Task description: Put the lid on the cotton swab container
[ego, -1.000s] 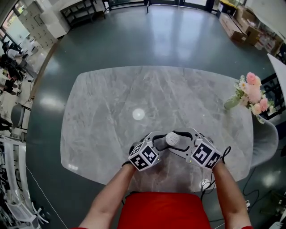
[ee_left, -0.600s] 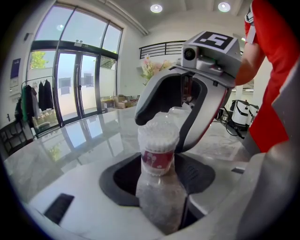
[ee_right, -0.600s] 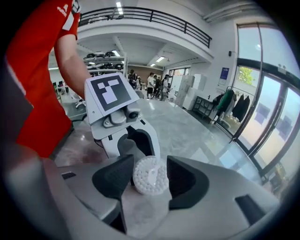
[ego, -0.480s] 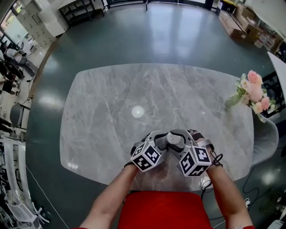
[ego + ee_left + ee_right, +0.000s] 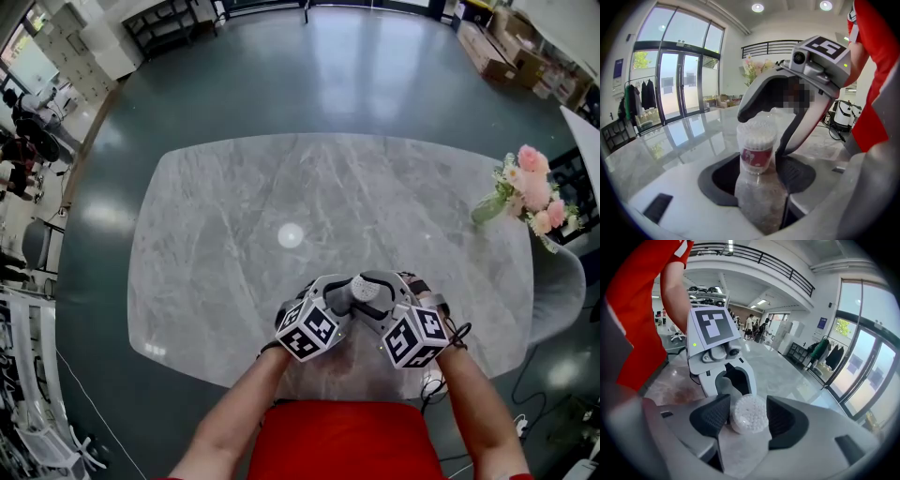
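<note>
Right fingers (image 5: 711, 416) nearer, wider, container (image 5: 749, 414) between

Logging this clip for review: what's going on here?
A person works over a marble table with a tool in each hand. The left tool grips the cotton swab container by its body. The right tool brackets its top, where a clear lid seems to sit over the swabs; its jaws have just been opening.

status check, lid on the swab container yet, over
Left claw gripping cotton swab container. Right claw just opening, clear lid between its jaws, atop container. Nothing in the way.
</note>
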`<state>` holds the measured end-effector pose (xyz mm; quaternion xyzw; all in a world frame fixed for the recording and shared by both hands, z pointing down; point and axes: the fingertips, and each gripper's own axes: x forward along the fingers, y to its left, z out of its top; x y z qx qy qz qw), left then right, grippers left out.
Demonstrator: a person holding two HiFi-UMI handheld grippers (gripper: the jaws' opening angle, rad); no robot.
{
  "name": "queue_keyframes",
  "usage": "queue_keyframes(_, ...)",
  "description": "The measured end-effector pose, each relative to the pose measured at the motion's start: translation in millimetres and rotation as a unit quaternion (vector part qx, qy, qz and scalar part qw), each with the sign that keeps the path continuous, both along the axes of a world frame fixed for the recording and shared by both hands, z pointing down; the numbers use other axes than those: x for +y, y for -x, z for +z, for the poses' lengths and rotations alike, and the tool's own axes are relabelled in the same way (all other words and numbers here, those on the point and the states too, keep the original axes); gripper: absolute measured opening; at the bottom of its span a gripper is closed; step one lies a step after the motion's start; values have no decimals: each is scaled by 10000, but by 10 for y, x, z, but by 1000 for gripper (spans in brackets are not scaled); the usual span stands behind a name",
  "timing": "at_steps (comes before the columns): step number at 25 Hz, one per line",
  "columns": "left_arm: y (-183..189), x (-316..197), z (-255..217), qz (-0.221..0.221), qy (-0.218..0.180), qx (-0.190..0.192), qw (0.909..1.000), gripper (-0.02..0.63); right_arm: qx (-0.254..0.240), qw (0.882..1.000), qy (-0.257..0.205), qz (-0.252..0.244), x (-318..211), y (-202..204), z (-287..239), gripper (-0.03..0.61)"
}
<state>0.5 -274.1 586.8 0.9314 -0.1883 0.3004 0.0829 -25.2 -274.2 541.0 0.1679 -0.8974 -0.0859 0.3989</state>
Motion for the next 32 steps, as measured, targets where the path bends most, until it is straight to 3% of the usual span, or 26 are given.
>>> queue_keyframes(5,91,0,-93,-162,10,146,9998,278,-792,9961,263,284,-32,-103,-237,265)
queue_keyframes(8,185,-17,-255,-382,-120,286,9988,278,-1490,9855,447,684,-84,-215,-468,264)
queue_keyframes(12,325,-34,-867,-857,-662,971,9894,277,-2707,9537,547,1194,-53,-335,-942,226)
queue_keyframes(16,453,19,-1589,-1425,-1028,1804,9678,211,-3565,9218,263,1500,31,-471,-1372,212)
queue_keyframes(22,602,210,-2328,-1708,-1646,2272,9445,88,-3923,9077,-121,1484,276,-543,-1729,128)
queue_keyframes(26,584,361,-2560,-1635,-2093,2095,9410,30,-4178,8927,-516,1608,358,-598,-1960,72)
queue_keyframes(32,562,519,-2656,-1597,-2289,1988,9395,17,-4127,8906,-859,1708,556,-677,-2036,6)
